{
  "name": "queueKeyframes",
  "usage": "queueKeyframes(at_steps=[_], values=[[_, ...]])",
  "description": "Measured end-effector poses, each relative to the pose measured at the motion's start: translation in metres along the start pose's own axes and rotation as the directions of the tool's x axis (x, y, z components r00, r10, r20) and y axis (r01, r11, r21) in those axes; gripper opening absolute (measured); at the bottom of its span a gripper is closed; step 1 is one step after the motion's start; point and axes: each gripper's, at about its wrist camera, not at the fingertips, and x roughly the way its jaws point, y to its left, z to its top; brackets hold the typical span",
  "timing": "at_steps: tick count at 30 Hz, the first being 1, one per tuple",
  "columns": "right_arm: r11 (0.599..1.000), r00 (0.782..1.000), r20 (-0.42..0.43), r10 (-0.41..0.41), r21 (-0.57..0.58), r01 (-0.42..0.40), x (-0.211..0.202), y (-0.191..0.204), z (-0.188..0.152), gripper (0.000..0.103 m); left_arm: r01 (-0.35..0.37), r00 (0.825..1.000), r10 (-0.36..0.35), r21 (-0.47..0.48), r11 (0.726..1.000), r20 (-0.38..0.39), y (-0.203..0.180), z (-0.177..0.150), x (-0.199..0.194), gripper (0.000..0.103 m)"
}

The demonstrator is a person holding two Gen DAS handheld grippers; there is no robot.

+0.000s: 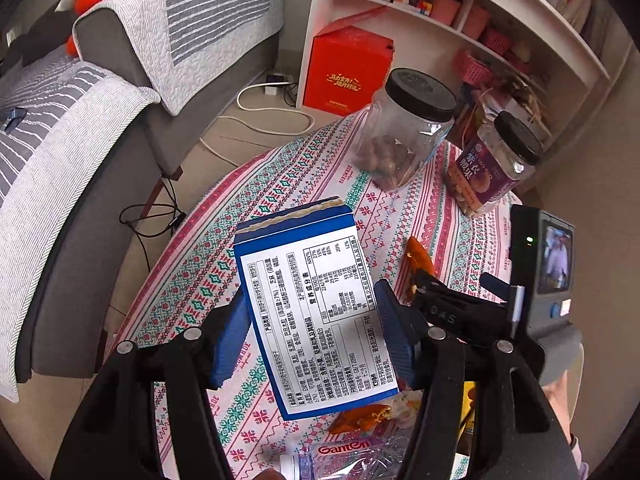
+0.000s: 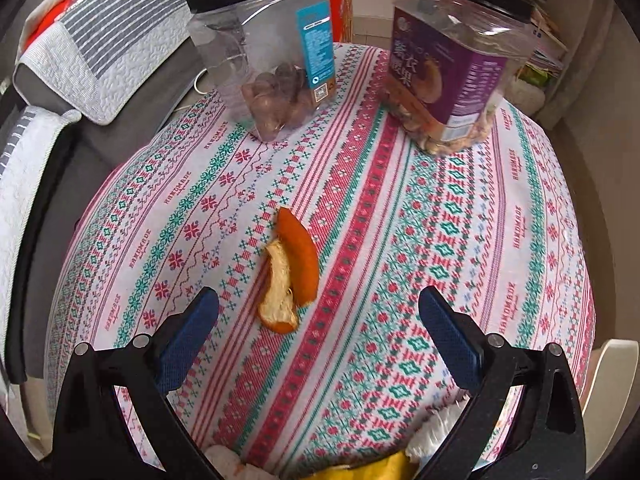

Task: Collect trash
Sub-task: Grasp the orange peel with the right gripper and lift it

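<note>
My left gripper (image 1: 311, 294) is shut on a blue and white snack box (image 1: 316, 304), its blue pads pressing both sides. The box hangs tilted above the patterned tablecloth (image 1: 200, 280), label side up. An orange peel (image 2: 290, 272) lies curled on the cloth (image 2: 440, 240). My right gripper (image 2: 318, 292) hovers over it, open, with the peel's near end between the fingers but untouched. In the left wrist view the same peel (image 1: 420, 260) shows beside the right gripper's camera body (image 1: 548, 264).
Two black-lidded clear jars stand at the table's far side: a nut jar (image 2: 272, 52) and a purple-labelled jar (image 2: 456, 64). A crushed water bottle (image 1: 344, 456) and orange scraps (image 1: 360, 416) lie near. A grey sofa (image 1: 100, 120), red box (image 1: 348, 68) and shelf surround the table.
</note>
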Motion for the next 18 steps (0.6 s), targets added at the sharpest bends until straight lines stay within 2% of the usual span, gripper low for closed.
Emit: queueKeyframes(at_steps=[1, 2, 3, 7, 9, 11, 18], values=[[1.000, 1.000, -0.002, 0.000, 0.000, 0.000, 0.005, 0.003, 0.002, 0.094, 0.000, 1.000, 0.000, 0.001, 1.000, 0.006, 0.001, 0.001, -0.001, 0.060], [1.000, 1.000, -0.009, 0.002, -0.001, -0.002, 0.010, 0.005, 0.003, 0.087, -0.002, 1.000, 0.002, 0.004, 1.000, 0.011, 0.003, 0.001, -0.003, 0.060], [1.000, 1.000, -0.024, 0.002, -0.004, -0.002, 0.015, 0.007, 0.004, 0.074, -0.006, 1.000, 0.006, 0.007, 1.000, 0.015, 0.004, 0.002, -0.005, 0.060], [1.000, 0.996, -0.086, 0.013, 0.009, -0.012, 0.035, 0.007, 0.002, 0.048, -0.012, 1.000, 0.012, -0.002, 1.000, 0.027, 0.012, 0.003, -0.010, 0.060], [0.999, 0.997, -0.066, 0.035, 0.044, -0.032, 0.033, 0.002, 0.000, 0.020, -0.012, 1.000, 0.013, -0.010, 1.000, 0.025, 0.016, 0.004, -0.010, 0.060], [0.995, 0.997, -0.044, 0.064, 0.078, -0.061, 0.025, -0.002, -0.003, 0.016, -0.013, 1.000, 0.013, -0.015, 1.000, 0.023, 0.020, 0.004, -0.010, 0.060], [0.991, 0.990, 0.107, 0.089, 0.091, -0.099, -0.040, -0.010, -0.018, 0.015, 0.000, 1.000, 0.001, -0.034, 0.999, 0.031, 0.029, 0.002, -0.016, 0.060]])
